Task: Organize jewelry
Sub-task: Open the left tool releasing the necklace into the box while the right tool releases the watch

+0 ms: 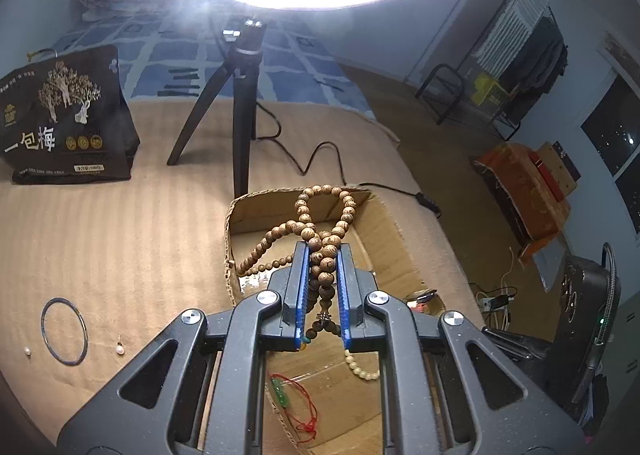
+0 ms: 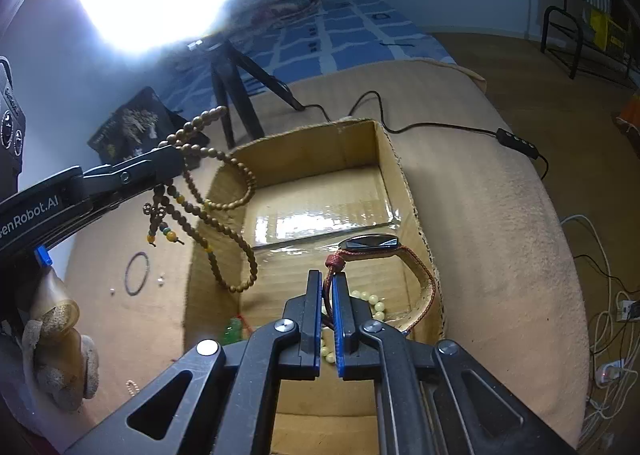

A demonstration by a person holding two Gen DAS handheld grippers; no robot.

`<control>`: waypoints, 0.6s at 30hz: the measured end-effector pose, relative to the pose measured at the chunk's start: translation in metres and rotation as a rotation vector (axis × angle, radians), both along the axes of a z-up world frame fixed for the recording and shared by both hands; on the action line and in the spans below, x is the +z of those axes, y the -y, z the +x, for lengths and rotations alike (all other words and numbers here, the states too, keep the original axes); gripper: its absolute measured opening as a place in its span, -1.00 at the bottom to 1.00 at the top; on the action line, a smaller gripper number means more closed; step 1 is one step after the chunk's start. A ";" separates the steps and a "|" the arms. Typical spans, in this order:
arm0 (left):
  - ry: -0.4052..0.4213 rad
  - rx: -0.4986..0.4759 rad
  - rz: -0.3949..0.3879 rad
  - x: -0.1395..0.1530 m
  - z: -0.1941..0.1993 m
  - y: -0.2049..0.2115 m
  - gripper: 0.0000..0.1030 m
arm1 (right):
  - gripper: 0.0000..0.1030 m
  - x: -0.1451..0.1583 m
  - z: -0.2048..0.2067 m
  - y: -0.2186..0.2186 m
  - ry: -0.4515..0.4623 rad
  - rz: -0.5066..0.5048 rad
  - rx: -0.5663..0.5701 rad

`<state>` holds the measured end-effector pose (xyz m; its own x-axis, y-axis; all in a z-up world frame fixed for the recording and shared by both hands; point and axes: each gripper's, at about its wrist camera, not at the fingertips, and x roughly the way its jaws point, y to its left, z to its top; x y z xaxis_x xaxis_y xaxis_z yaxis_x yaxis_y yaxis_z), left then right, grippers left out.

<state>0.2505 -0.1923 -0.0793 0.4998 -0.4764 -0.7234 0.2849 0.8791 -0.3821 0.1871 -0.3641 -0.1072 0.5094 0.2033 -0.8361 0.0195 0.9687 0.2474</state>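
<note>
Both grippers tilt down over the cardboard box (image 2: 396, 171), jaws clamped: left (image 1: 323, 251) on wooden beads (image 1: 320, 223), right (image 2: 327, 279) on watch strap (image 2: 420, 275).

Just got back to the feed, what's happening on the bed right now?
Someone is sorting jewelry into the cardboard box with two handheld grippers. The left gripper is shut on a long string of wooden beads, loops dangling above the box. The right gripper is shut on the strap of a watch, held over the box's right side. A pale bead bracelet and a red cord with green pieces already lie inside. A thin bangle and small pearl pieces remain on the blanket.
</note>
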 end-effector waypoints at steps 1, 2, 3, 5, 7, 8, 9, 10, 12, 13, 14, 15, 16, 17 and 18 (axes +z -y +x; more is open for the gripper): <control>-0.002 -0.002 0.002 -0.001 0.000 0.000 -0.78 | -0.95 -0.001 0.001 0.000 -0.003 -0.002 -0.001; -0.005 -0.005 0.003 -0.003 0.001 0.001 -0.78 | -0.95 -0.004 0.002 0.001 -0.007 -0.006 -0.004; -0.007 -0.007 0.004 -0.005 0.001 0.001 -0.78 | -0.95 -0.005 0.003 0.001 -0.009 -0.010 -0.006; -0.009 -0.009 0.007 -0.007 0.002 0.002 -0.78 | -0.95 -0.007 0.005 0.001 -0.012 -0.010 -0.006; -0.012 -0.011 0.009 -0.009 0.003 0.004 -0.78 | -0.95 -0.008 0.006 0.001 -0.014 -0.011 -0.005; -0.014 -0.010 0.010 -0.009 0.004 0.004 -0.78 | -0.94 -0.009 0.006 0.000 -0.014 -0.012 -0.002; -0.019 -0.008 0.010 -0.010 0.004 0.004 -0.78 | -0.92 -0.009 0.007 0.000 -0.016 -0.015 0.000; -0.021 -0.006 0.009 -0.010 0.005 0.004 -0.78 | -0.89 -0.010 0.007 0.000 -0.018 -0.018 0.000; -0.024 0.001 0.005 -0.009 0.006 0.004 -0.78 | -0.86 -0.010 0.006 -0.001 -0.018 -0.020 0.001; -0.024 -0.001 0.005 -0.010 0.005 0.004 -0.78 | -0.74 -0.010 0.006 -0.001 -0.019 -0.017 0.000; -0.025 -0.002 0.010 -0.010 0.006 0.003 -0.78 | -0.62 -0.010 0.007 0.000 -0.018 -0.015 -0.004; -0.030 -0.004 0.019 -0.010 0.006 0.004 -0.77 | -0.37 -0.010 0.007 0.001 -0.015 -0.017 -0.011; -0.036 -0.004 0.030 -0.011 0.007 0.005 -0.63 | -0.21 -0.009 0.006 0.001 -0.013 -0.020 -0.016; -0.039 -0.003 0.036 -0.012 0.007 0.004 -0.51 | -0.16 -0.009 0.007 0.001 -0.012 -0.024 -0.018; -0.039 0.001 0.038 -0.012 0.007 0.004 -0.29 | -0.07 -0.008 0.007 0.001 -0.011 -0.030 -0.018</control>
